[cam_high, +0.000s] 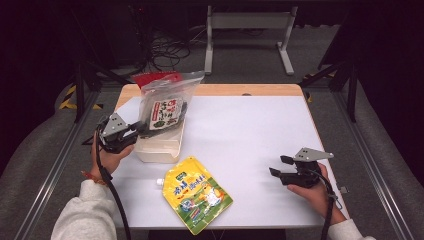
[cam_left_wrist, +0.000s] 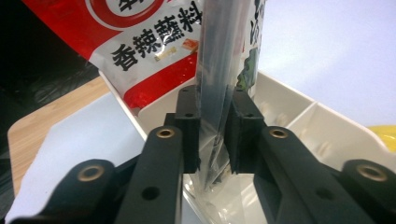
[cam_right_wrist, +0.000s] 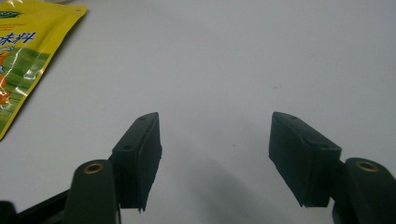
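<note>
A clear plastic pouch with a white, red and green label stands upright in a white bin at the table's left. My left gripper is shut on the pouch's lower edge; in the left gripper view the clear film is pinched between the two black pads. A red packet stands behind it in the bin. A yellow spouted pouch lies flat near the front edge. My right gripper hovers open over bare table at the right, nothing between its jaws.
The white bin has a divider making compartments. The table has a white mat and a wooden back edge. A white frame stand and cables sit on the floor beyond.
</note>
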